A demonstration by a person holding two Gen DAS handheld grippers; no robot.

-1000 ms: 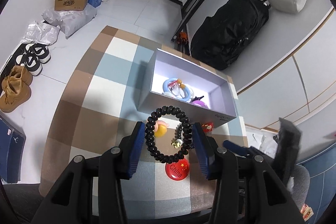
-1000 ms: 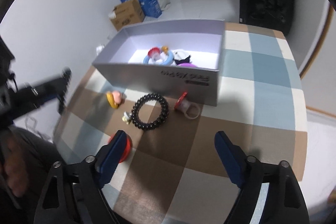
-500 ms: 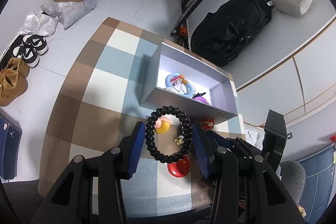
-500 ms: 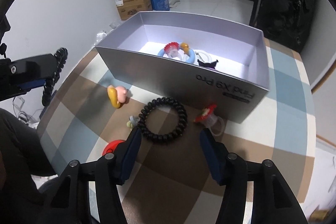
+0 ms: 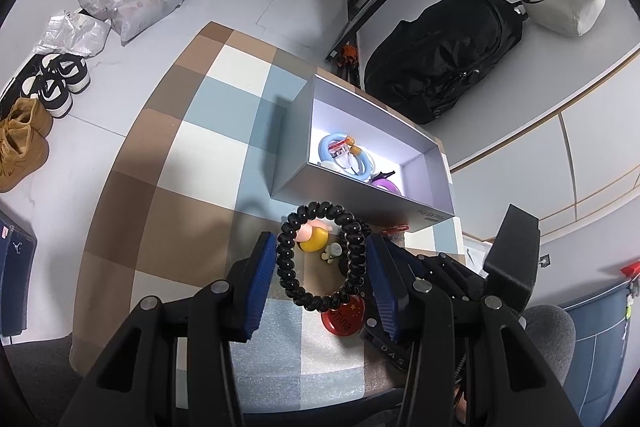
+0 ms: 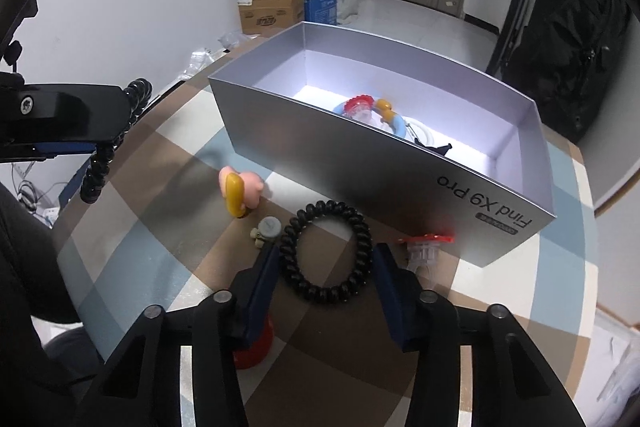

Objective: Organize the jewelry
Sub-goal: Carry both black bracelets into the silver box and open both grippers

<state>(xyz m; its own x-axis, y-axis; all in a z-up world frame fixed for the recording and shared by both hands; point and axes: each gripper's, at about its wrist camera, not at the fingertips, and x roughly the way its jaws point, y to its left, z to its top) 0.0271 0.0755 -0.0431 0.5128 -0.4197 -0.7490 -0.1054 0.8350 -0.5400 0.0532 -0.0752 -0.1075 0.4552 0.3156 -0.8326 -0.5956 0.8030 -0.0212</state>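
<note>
My left gripper [image 5: 322,269] is shut on a black spiral hair tie [image 5: 285,269] and holds it above the table, short of the grey box [image 5: 344,193]; it also shows at the left of the right wrist view [image 6: 100,163]. My right gripper [image 6: 325,267] is low over the table, its fingers on either side of a second black spiral hair tie [image 6: 362,247] that lies flat; the jaws are still apart. The box [image 6: 328,155] holds a blue ring, a red clip and other pieces.
On the checked tablecloth [image 6: 152,227] lie a yellow-pink clip [image 6: 236,193], a small pale charm [image 6: 266,229], a red-topped clear clip [image 6: 426,247] and a red badge [image 5: 344,317]. A black backpack [image 5: 436,59], shoes and cardboard boxes stand on the floor beyond.
My right gripper has moved forward and down and narrowed around the hair tie on the table. My left gripper has kept its hair tie and risen a little.
</note>
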